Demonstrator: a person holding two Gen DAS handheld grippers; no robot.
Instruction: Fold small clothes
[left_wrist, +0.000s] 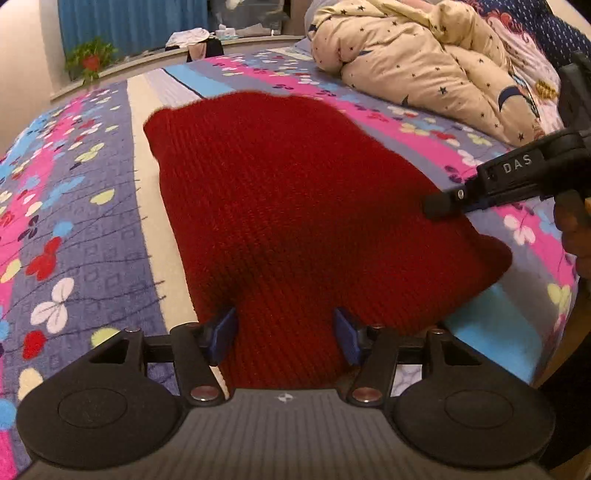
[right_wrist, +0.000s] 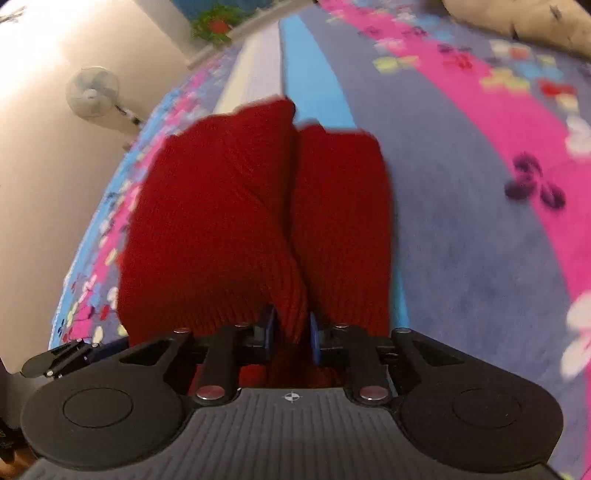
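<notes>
A dark red knitted garment (left_wrist: 295, 192) lies spread on the flowered bedsheet (left_wrist: 74, 229). In the left wrist view my left gripper (left_wrist: 284, 328) straddles the garment's near edge. Its blue pads (left_wrist: 225, 332) stand well apart and the knit between them lies flat, not bunched. My right gripper (left_wrist: 439, 206) reaches in from the right, its tip at the garment's right edge. In the right wrist view the garment (right_wrist: 221, 206) is gathered into two ridges, and the right gripper (right_wrist: 291, 325) is shut on the fold of knit between its pads.
A bunched cream quilt with dark stars (left_wrist: 424, 62) lies at the bed's far right. A potted plant (left_wrist: 90, 61) stands on the sill beyond the bed, and a fan (right_wrist: 92, 92) stands by the wall. A person's hand (left_wrist: 576, 236) holds the right gripper near the bed's right edge.
</notes>
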